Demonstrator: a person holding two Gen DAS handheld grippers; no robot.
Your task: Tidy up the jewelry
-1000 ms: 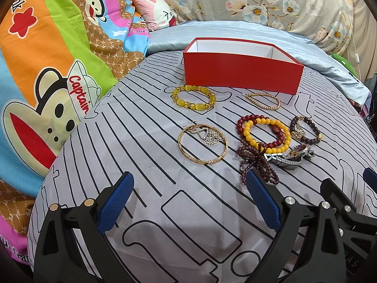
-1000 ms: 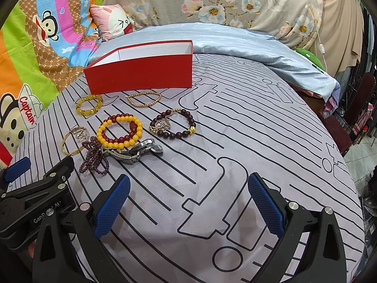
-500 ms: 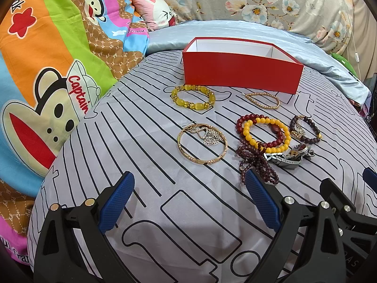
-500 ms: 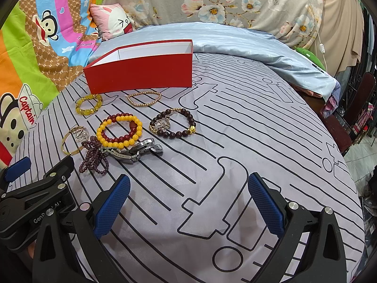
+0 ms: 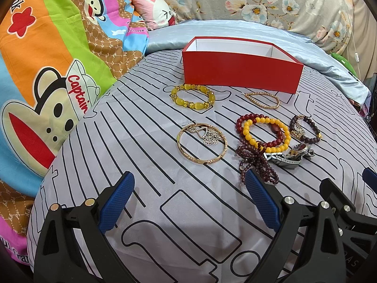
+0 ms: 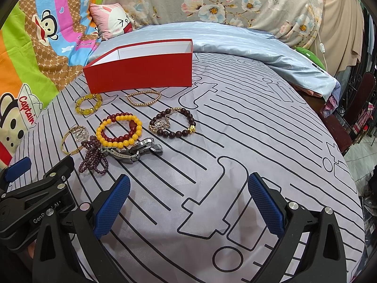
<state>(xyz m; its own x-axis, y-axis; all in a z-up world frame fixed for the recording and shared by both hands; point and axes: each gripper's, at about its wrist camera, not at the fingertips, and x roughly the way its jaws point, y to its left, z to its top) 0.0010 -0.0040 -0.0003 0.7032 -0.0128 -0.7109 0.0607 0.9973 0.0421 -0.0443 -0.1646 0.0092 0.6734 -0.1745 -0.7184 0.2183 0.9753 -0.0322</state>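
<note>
An open red box (image 5: 240,75) (image 6: 139,75) stands at the back of the grey striped cloth. In front of it lie a yellow stone bracelet (image 5: 192,96), a thin gold bead bracelet (image 5: 262,100), a gold bangle (image 5: 202,146) with a silver flower piece, a yellow and red bead bracelet pair (image 5: 264,132), a dark bead bracelet (image 5: 305,129), a purple bead strand (image 5: 255,162) and a silver watch (image 5: 288,156) (image 6: 134,152). My left gripper (image 5: 189,204) is open and empty, short of the bangle. My right gripper (image 6: 188,207) is open and empty, to the right of the jewelry.
A cartoon monkey blanket (image 5: 47,75) hangs at the left. A pale blue quilt (image 6: 247,44) and a pink pillow (image 5: 153,11) lie behind the box. The cloth drops off at the right, with furniture (image 6: 353,108) beyond.
</note>
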